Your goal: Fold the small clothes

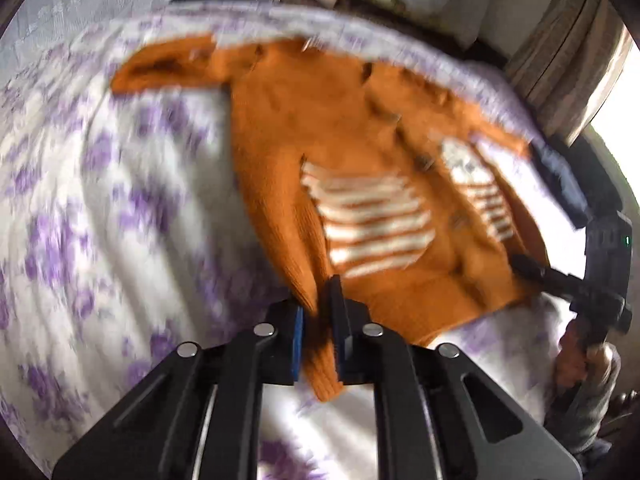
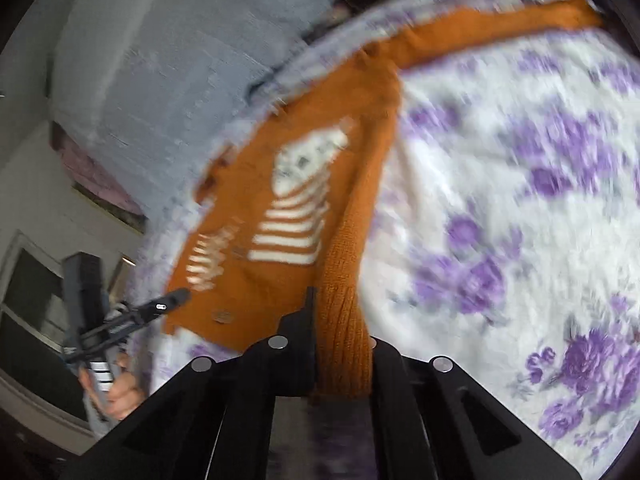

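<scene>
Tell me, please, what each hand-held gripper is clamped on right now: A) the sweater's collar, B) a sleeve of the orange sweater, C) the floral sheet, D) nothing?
B: the left hand-held gripper and the right hand-held gripper each pinch a ribbed sleeve of the orange sweater.

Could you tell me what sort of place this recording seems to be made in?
Probably a bedroom at home: the orange sweater lies on a purple-flowered bedsheet, with a curtain by a bright window behind.
</scene>
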`<action>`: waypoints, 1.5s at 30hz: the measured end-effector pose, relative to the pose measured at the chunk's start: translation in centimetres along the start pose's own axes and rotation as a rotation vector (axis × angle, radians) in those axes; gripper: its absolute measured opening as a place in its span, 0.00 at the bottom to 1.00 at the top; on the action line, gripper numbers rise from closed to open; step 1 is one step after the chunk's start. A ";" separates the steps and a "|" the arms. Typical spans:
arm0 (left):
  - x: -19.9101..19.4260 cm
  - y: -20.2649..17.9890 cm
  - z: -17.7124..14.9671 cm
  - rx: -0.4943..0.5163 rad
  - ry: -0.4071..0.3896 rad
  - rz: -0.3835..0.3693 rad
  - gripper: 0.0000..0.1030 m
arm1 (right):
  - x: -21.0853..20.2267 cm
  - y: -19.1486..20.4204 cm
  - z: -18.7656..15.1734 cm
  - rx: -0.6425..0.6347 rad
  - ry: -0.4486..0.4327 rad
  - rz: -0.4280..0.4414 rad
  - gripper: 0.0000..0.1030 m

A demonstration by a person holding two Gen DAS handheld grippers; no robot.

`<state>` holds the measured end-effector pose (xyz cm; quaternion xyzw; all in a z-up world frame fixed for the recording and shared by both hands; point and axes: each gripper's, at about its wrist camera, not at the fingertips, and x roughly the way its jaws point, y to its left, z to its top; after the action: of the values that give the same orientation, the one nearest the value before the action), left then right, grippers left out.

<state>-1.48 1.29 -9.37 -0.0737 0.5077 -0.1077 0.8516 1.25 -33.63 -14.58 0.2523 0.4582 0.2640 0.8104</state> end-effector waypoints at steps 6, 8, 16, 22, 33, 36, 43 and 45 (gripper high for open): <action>-4.1 1.3 1.5 0.046 -0.107 0.094 0.43 | -2.8 -0.4 1.5 0.004 0.002 -0.037 0.41; -6.1 2.1 3.1 0.059 -0.211 0.241 0.74 | -4.7 -0.9 2.5 0.000 -0.058 -0.098 0.44; 0.6 0.4 14.8 0.283 -0.315 0.871 0.79 | -0.4 3.0 11.9 -0.044 -0.112 -0.085 0.47; 10.0 -0.2 20.1 0.483 -0.252 1.068 0.81 | 8.0 3.6 13.3 -0.041 0.016 -0.072 0.49; 2.0 15.0 21.2 -0.098 -0.249 0.643 0.05 | 7.5 2.6 12.2 -0.063 -0.010 -0.040 0.46; -0.6 21.1 19.0 -0.278 -0.243 0.590 0.05 | 7.4 2.4 12.2 -0.054 -0.024 -0.049 0.46; -2.4 27.7 14.4 -0.534 -0.242 0.350 0.07 | 5.6 1.2 12.9 -0.013 -0.095 -0.086 0.47; -3.0 26.9 13.9 -0.535 -0.263 0.363 0.07 | 3.7 0.0 13.5 0.038 -0.158 -0.107 0.47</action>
<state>12.31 28.24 -6.52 -0.2162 0.4086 0.1929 0.8655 14.73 -33.45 -10.78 0.2628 0.4104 0.1909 0.8521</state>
